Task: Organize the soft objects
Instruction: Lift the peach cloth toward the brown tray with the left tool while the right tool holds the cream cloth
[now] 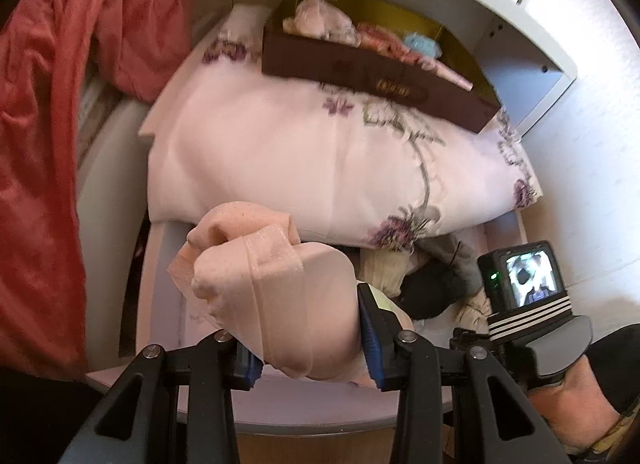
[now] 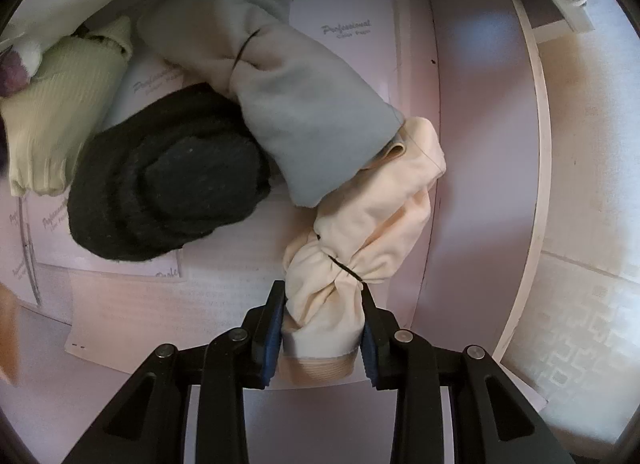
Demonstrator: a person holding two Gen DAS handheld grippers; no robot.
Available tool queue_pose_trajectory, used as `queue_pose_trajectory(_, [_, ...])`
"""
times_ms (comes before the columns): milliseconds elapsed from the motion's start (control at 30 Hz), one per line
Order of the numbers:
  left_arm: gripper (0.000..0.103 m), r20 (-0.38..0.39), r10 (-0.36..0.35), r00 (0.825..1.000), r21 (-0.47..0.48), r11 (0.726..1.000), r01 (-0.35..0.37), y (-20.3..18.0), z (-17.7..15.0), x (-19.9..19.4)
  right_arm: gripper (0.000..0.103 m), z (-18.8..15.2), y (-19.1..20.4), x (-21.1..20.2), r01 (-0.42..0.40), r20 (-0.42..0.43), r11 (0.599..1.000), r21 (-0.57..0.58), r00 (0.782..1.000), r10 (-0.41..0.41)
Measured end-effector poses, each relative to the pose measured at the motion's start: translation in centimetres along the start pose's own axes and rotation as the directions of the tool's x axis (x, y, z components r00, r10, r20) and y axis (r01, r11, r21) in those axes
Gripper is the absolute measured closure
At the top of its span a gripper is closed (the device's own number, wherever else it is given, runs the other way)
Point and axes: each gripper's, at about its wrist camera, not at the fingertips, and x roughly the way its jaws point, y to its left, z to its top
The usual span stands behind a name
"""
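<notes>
Your left gripper (image 1: pixel 310 338) is clamped on a rolled pink garment (image 1: pixel 260 284). The roll sits squarely between the blue pads, bulging up and forward past the fingertips, with a sheer band wrapped across its front. It hangs clear of the pale lining below, in front of the folded floral bedding (image 1: pixel 320 160).

On that bedding, at its far edge, rests a dark brown box (image 1: pixel 360 76) with more soft pieces inside: pale pink, coral, and a bit of light blue. A red garment (image 1: pixel 48 144) hangs down the left side of the left wrist view. At the right edge of the same view you can see the camera unit of your right gripper and part of your hand behind it.

Your right gripper (image 2: pixel 322 320) is pinched on the near end of a cream cloth bundle (image 2: pixel 372 220). The pads press both sides of the bundle just below its dark tie; the rest runs away from the fingertips, up and to the right. Its far end touches a grey cloth bundle (image 2: pixel 296 100), also cinched by a dark tie, which lies diagonally toward the upper left.

Left of the grey bundle, a black knitted piece (image 2: pixel 168 180) lies flat on the lining sheets printed "Professional". Beyond it, at the left rim of the right wrist view, sits a pale green ribbed piece (image 2: pixel 60 112). All these lie inside a pink-lined compartment (image 2: pixel 480 144), whose light wooden edge curves along the right.
</notes>
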Motion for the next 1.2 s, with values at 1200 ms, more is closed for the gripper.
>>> queue_pose_trajectory(1200, [0.064,0.238,0.019,0.971,0.044,0.999,-0.030,-0.8,1.4,-7.1,0.070,-0.5,2.2,-0.9,0.018,0.013,0.999,-0.042,1.000,-0.017])
